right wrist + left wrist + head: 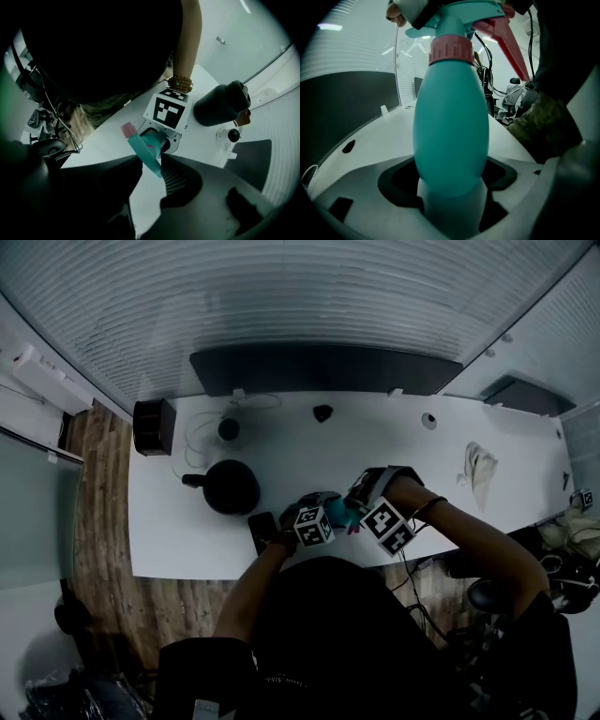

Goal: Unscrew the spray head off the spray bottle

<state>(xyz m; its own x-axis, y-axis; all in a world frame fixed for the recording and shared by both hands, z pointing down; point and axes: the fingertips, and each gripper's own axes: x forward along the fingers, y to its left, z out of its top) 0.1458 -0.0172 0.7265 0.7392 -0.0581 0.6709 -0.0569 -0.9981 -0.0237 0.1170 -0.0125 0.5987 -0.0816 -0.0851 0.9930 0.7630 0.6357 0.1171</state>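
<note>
Between the fingers of my left gripper [451, 185] sits the fat lower part of the spray bottle [451, 122]. The fingers are clamped on it, one on each side. The bottle is blue-green and stands up straight in front of that gripper. At its neck is a pink ring [451, 49]. Above the ring is the spray head [464, 10], with a pink trigger [506, 40] that points off to one side.

My right gripper [151, 161] comes at the bottle from the top. Its fingers are part way closed and squeeze the flat blue-green top of the spray head between them. The pink tip of the nozzle [127, 129] sticks out past the fingers. Just behind the head I can see my left gripper's marker cube [168, 110].

From the head view, both grippers meet right in front of me, over the near edge of the white counter [375, 442]. The bottle is held up between them and shows as a small blue-green spot.

Further out on the counter, to my left, sits a round black pot [231, 486] with a short handle. A flat dark thing [263, 531] lies near the counter's edge, just beside my left gripper. A black box [153, 427] stands at the far left corner. A crumpled light cloth [480, 470] lies well apart on my right.
</note>
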